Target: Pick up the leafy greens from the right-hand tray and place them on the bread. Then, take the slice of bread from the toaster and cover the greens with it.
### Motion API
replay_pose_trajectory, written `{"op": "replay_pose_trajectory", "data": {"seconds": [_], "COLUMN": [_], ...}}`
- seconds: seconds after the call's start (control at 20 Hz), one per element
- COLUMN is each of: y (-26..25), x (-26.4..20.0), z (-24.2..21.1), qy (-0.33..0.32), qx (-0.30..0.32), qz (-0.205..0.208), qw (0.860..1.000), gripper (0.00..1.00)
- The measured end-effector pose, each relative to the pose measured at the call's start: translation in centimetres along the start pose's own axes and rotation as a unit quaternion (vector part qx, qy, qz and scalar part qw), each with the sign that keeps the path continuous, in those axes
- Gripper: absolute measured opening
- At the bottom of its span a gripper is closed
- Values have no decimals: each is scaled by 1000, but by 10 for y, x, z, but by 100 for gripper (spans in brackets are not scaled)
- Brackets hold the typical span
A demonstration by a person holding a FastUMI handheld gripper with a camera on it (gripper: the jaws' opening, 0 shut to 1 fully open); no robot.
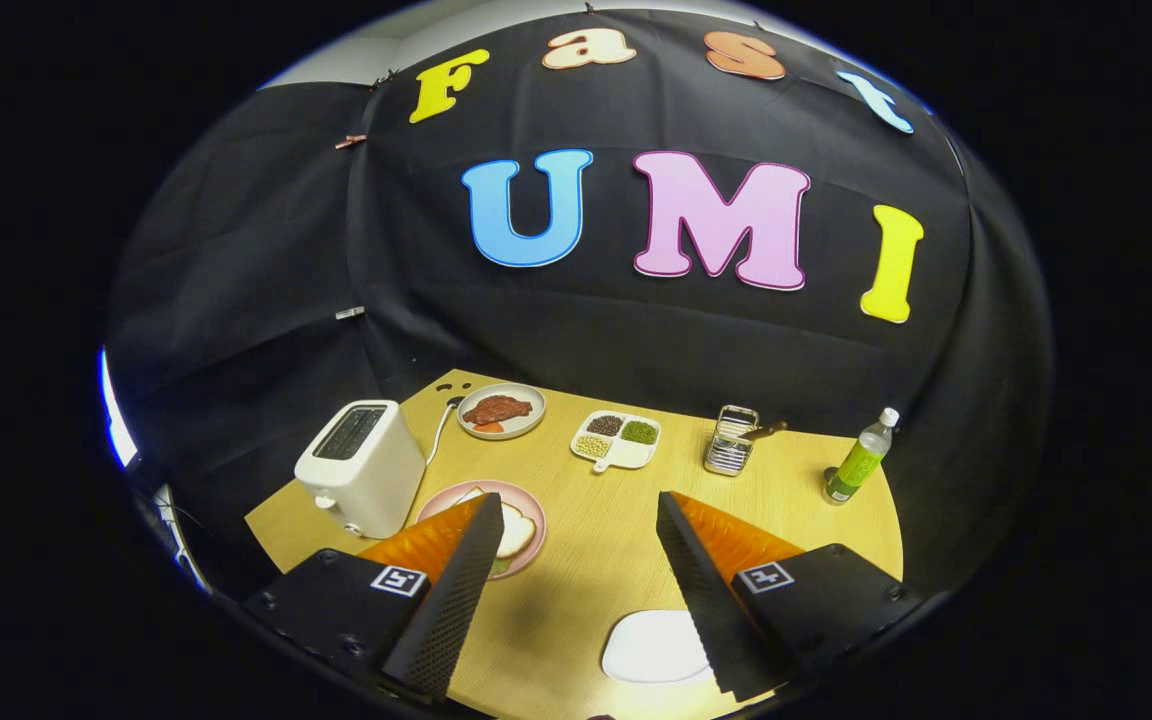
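We hold the gripper (571, 545) wide, empty, above bare table (586, 600). Bread (516, 528) lies on the pink plate (526, 497) by our left finger, right of the toaster (361, 465). White tray (651, 648) sits near the right finger.

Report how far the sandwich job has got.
Looks done: the white tray by the right finger lies bare, the toaster shows no slice in its slot, and bread lies on the pink plate, with a greenish sliver at its near edge. In hand: nothing; the gripper is open. Left: seemingly nothing, though the left finger hides part of the plate.
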State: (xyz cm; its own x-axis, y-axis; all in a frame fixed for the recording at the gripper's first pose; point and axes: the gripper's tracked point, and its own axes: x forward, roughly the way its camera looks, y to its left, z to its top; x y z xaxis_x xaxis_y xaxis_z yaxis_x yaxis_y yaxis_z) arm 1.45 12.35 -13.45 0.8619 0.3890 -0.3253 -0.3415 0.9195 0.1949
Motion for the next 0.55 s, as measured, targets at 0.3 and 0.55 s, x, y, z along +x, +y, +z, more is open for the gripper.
{"op": "replay_pose_trajectory", "data": {"seconds": [0.3, 0.55], "y": [-2, -2], "x": [-2, -2], "z": [1, 1], "qy": [-2, -1], "qx": [1, 3], "qz": [-3, -4], "qw": [1000, 1000], "gripper": [96, 96]}}
